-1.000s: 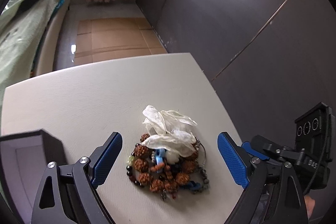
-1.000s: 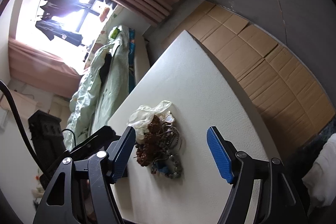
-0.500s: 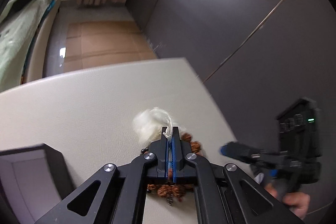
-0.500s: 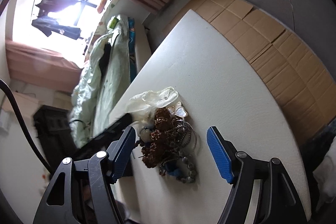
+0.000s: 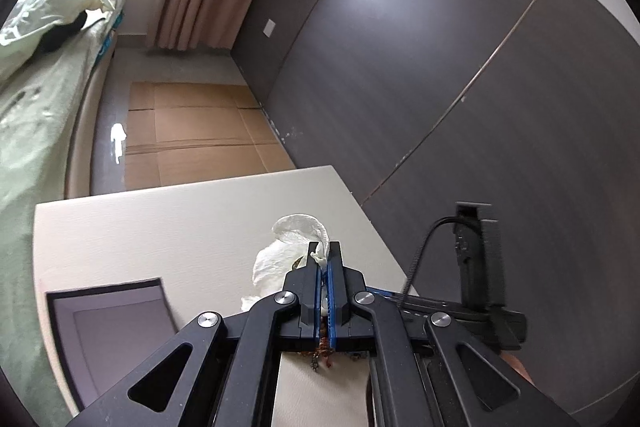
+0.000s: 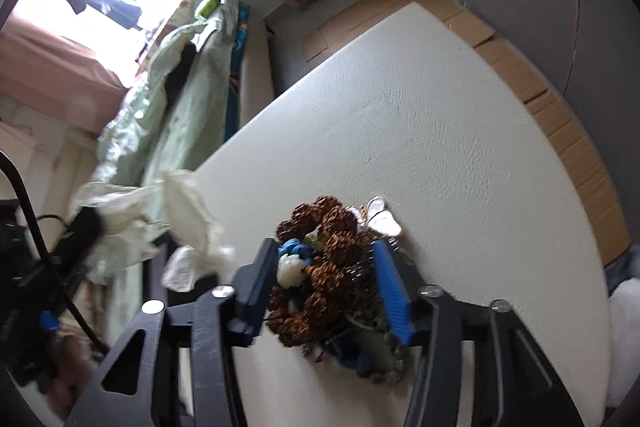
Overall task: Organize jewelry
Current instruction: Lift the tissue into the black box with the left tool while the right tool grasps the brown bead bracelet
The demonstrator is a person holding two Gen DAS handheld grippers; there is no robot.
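Observation:
A tangled heap of jewelry (image 6: 328, 267), brown seed beads, blue beads and a white butterfly piece, lies on the cream table (image 6: 420, 131). My right gripper (image 6: 326, 259) is closing around the heap, its blue pads (image 6: 390, 283) touching both sides. My left gripper (image 5: 325, 255) is shut on a white petal-like ornament (image 5: 298, 231) and holds it lifted off the table; it also shows in the right wrist view (image 6: 188, 211). A strand of brown beads (image 5: 324, 353) hangs below the left jaws.
An open dark jewelry box (image 5: 116, 327) with a pale lining sits at the table's left near edge. A bed with green bedding (image 5: 32, 99) stands left. Cardboard (image 5: 196, 131) covers the floor beyond the table. A dark wall (image 5: 440, 47) runs along the right.
My left gripper shut on the white ornament and lifted it away from the heap. My right gripper moved down and narrowed around the jewelry heap.

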